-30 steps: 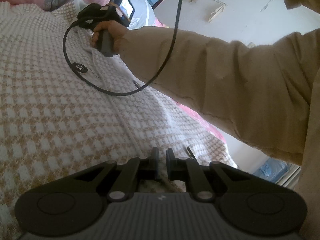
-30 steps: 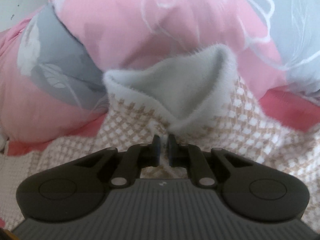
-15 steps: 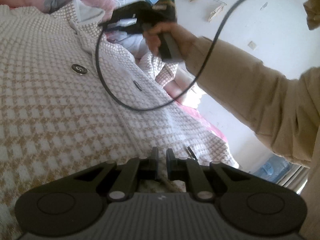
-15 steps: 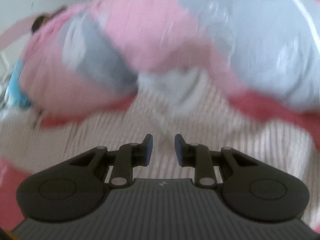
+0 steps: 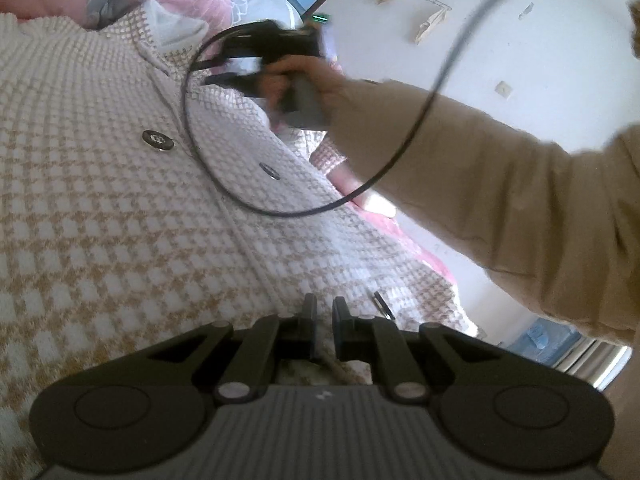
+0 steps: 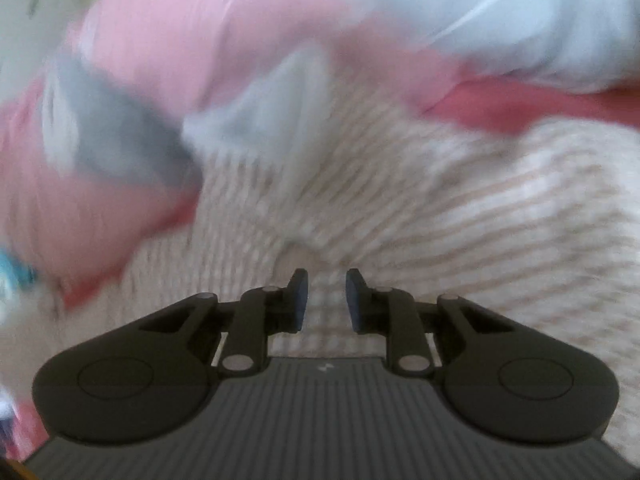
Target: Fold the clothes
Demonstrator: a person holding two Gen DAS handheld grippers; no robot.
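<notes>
Item: checked cardigan, white and tan knit, laid flat on a pink bed sheet; fills the left wrist view from nine o'clock to five o'clock. White fleecy lining shows at the collar, at eleven o'clock. Two dark buttons: one round near the front placket, a second to its four o'clock.

Left gripper: low at six o'clock, fingers pressed nearly together, pinching the cardigan's hem edge; a fold of knit sits between and below the pads.

Right gripper: fingers spread a little apart, nothing between them; the jaws have just been opening. Knit lies beneath, collar lining at twelve o'clock. This view is motion-blurred. In the left wrist view the same tool appears at twelve o'clock near the collar, held by a hand in a beige sleeve.

Black cable: loops from the right gripper over the cardigan.

Pink, grey and white bedding: piled beyond the collar.
</notes>
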